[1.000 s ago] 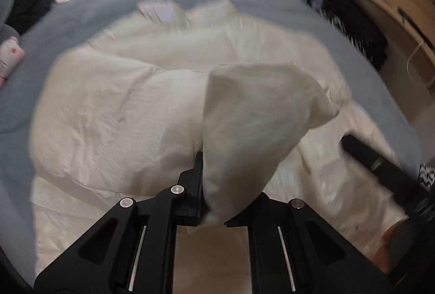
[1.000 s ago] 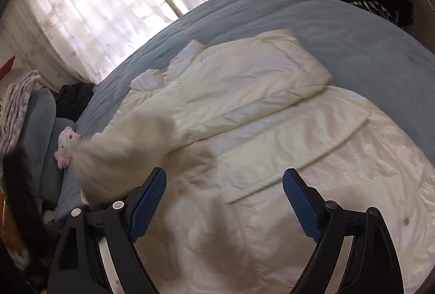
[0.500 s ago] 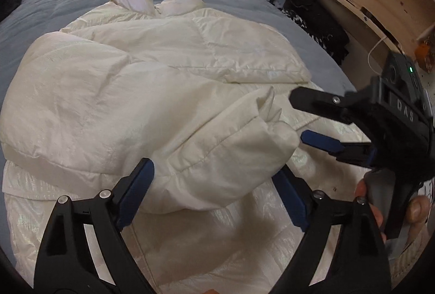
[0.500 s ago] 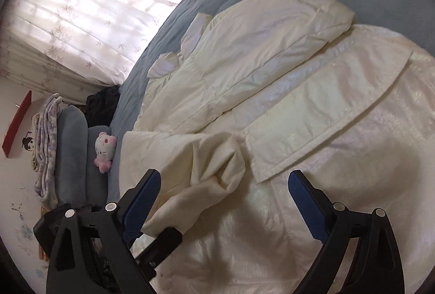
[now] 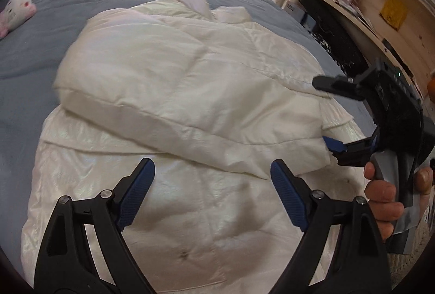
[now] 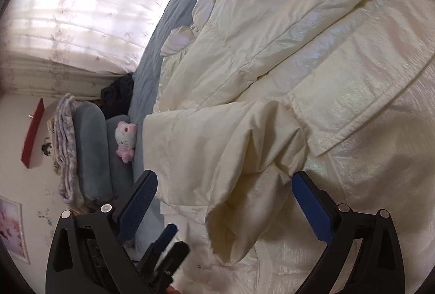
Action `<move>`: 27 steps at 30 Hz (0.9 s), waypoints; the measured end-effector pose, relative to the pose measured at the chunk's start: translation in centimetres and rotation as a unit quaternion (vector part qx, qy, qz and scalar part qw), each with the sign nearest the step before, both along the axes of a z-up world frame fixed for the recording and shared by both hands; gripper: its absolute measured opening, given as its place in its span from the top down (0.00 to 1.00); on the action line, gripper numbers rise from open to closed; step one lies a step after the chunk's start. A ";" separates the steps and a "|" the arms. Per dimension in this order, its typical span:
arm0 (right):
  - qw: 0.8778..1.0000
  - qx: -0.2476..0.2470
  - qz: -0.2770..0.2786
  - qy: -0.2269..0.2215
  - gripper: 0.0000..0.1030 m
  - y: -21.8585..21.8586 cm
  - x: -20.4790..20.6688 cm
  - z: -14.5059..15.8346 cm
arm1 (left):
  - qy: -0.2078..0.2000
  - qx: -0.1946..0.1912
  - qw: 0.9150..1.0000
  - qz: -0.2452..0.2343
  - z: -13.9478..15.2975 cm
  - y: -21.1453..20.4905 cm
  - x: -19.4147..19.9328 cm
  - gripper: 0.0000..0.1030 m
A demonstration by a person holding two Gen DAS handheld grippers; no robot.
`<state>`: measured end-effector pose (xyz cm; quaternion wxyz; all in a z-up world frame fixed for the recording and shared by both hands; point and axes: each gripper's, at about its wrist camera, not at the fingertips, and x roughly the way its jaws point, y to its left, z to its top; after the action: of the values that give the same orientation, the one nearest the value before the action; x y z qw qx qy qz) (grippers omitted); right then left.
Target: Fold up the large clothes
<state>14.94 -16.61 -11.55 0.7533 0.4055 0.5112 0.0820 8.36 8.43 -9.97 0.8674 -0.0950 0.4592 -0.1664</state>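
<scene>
1. Since a second earlier, left gripper had let go of the sleeve; it now lay across the jacket.
2. Both grippers' fingers were spread, holding nothing; right gripper hovered by the cuff.
3. Jacket lay flat on the bed.
4. Looked puffy, light, slippery; best pinched at hem or seam.

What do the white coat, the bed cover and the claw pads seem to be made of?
Coat: likely thin synthetic shell with padding; pearly sheen, puffy stitched panels.
Bed cover: soft matte cloth, probably fleece or cotton; no shine.
Left claw pads: blue, probably rubber or plastic; fine grip texture.
</scene>
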 end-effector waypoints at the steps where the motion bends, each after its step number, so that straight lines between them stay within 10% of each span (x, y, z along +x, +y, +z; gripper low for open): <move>1: 1.000 -0.005 0.003 0.007 0.03 0.2 0.0 0.0 | -0.001 -0.003 1.000 0.007 0.0 0.4 0.1 0.18; 10: 0.999 -0.016 0.016 0.031 0.08 1.9 -1.1 -0.6 | -0.013 -0.015 0.997 0.076 0.6 4.7 1.1 0.19; 17: 0.992 -0.103 0.073 -0.008 0.81 5.9 1.0 0.6 | 0.005 -0.011 0.994 0.109 -0.4 5.9 2.7 0.20; 24: 0.925 -0.261 0.127 -0.245 0.89 11.1 4.0 14.3 | 0.016 0.000 0.991 0.132 -1.2 6.5 3.6 0.21; 27: 0.908 -0.295 0.110 -0.276 0.89 10.4 6.4 16.5 | 0.021 0.002 0.990 0.137 -1.5 6.5 3.7 0.21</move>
<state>21.38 -6.26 5.00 0.9358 0.0674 0.3250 0.1186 12.05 14.93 -11.44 0.8725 -0.1583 0.4602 -0.0430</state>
